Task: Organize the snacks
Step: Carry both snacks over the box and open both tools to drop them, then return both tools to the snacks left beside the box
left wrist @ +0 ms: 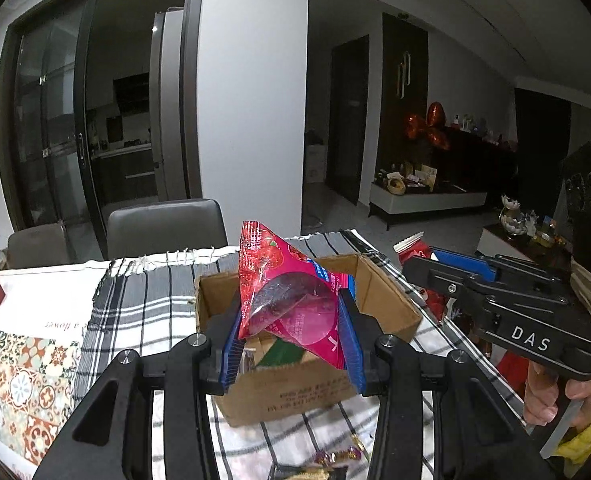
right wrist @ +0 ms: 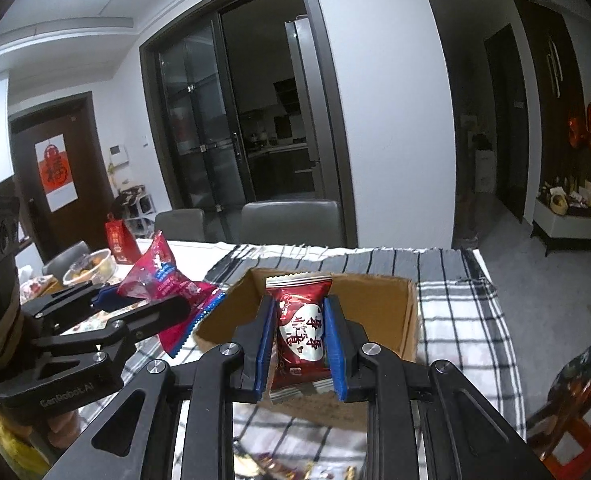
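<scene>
The bench (left wrist: 35,288) carries a grey-and-white checked cloth (left wrist: 135,304), and on the cloth sits an open cardboard box (left wrist: 295,396), its flaps up. Two grey chairs (right wrist: 291,220) stand at the bench's far edge, with dark glass doors behind them.

The left claw (left wrist: 291,340) is clamped on a pink packet (left wrist: 291,300), which sticks up between the blue pads above the box's near wall. From the right wrist view the same packet (right wrist: 167,280) shows just left of the box, held off the cloth.

The right claw (right wrist: 299,344) is nearly closed and grips a red snack (right wrist: 299,332) upright between its pads, over the box's opening. In the left wrist view that claw (left wrist: 447,264) sits to the right of the box, a hand (left wrist: 555,396) on its handle.

A small red gift bag (right wrist: 119,240) and a bowl (right wrist: 91,266) stand at the bench's far left. A few wrapped sweets (left wrist: 339,456) lie on the cloth just in front of the box.
</scene>
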Demonstrator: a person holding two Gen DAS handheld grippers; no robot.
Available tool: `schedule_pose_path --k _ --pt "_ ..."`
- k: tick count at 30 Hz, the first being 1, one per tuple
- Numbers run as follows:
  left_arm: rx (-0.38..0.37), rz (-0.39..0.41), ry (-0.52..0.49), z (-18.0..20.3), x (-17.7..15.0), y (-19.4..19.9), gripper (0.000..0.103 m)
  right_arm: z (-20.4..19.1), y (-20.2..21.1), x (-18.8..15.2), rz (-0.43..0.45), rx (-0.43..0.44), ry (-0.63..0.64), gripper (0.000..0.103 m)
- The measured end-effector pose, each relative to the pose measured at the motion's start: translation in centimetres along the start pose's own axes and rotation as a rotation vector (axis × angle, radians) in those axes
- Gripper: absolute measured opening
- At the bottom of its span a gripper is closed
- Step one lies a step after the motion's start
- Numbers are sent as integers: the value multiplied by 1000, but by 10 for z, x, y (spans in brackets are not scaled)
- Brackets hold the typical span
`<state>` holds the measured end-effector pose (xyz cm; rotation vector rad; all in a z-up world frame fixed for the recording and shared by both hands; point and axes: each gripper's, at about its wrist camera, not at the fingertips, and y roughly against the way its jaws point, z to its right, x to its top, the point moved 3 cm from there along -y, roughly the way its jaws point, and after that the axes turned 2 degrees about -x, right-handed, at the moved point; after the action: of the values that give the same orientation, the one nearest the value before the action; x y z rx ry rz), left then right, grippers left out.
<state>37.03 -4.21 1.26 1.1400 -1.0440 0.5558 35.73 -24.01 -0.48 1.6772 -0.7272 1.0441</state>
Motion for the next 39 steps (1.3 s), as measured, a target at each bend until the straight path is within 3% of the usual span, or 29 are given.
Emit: schedule_pose_path --k 9,14,16,18,22,39 --pt "10 -22 10 -11 10 -39 43 16 -34 7 -24 -19 4 26" --pt "15 -30 16 -13 14 -57 57 23 -49 5 -43 -36 3 26" --pt "36 -38 20 -15 14 -60 69 25 -53 4 -57 -39 -4 29" --pt "54 -30 21 -17 13 -58 72 27 -53 3 -56 -58 -17 44" --pt "80 -21 -7 -15 7 -46 77 26 -43 -1 -45 -87 -6 44" --pt "33 24 -118 11 -30 22 77 -8 19 -38 -21 -94 13 44"
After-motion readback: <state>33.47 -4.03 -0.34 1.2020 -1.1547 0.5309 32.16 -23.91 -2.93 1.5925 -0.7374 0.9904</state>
